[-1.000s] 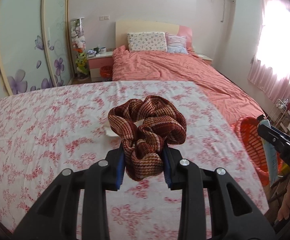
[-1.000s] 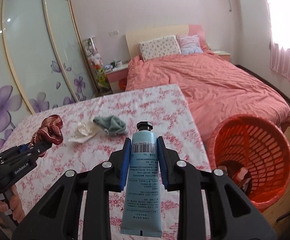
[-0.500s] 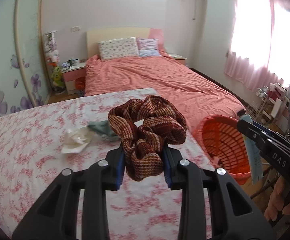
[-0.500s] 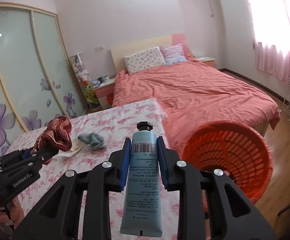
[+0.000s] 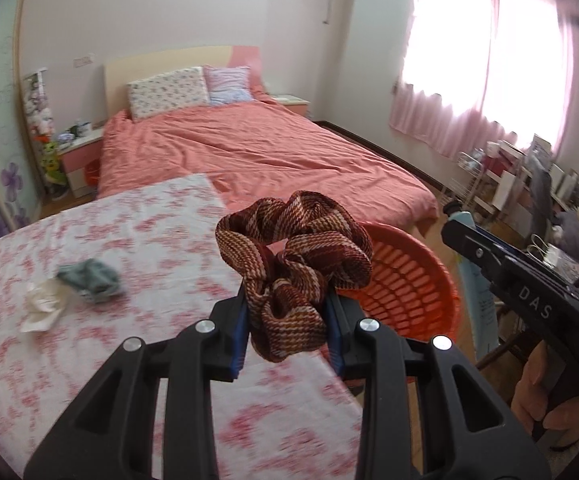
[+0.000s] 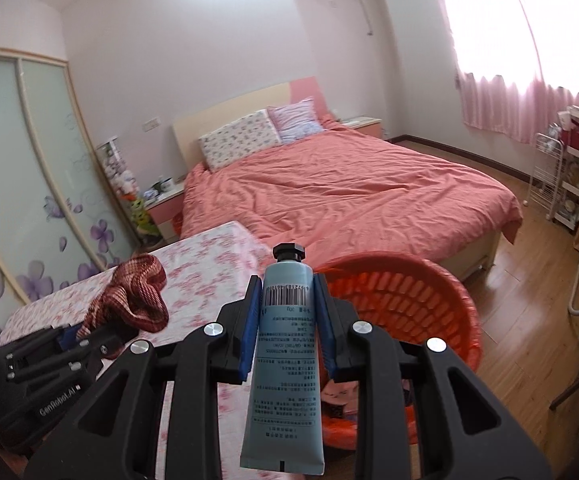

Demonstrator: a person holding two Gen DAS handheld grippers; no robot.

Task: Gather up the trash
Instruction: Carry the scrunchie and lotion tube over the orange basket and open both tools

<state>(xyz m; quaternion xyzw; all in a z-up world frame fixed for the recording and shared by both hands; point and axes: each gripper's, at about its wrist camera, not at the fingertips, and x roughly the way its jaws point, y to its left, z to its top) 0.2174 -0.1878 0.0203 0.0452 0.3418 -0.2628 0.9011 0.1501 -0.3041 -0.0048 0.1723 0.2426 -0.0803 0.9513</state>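
My left gripper is shut on a crumpled red-brown striped cloth, held above the right edge of the floral table. Just beyond it, beside the table on the floor, stands the orange basket. My right gripper is shut on a blue tube with a black cap, cap pointing forward, close over the near rim of the orange basket. In the right wrist view the left gripper and its cloth show at the left. A crumpled white tissue and a grey-green cloth lie on the table.
A bed with a salmon cover stands behind the table and basket. Wardrobe doors with purple flowers line the left wall. A white rack and cluttered shelves fill the right side, over wooden floor. A hand holds the right gripper.
Both grippers have swung to the right, off the middle of the table toward the orange basket, which now looms larger and closer. Both still hold their items.
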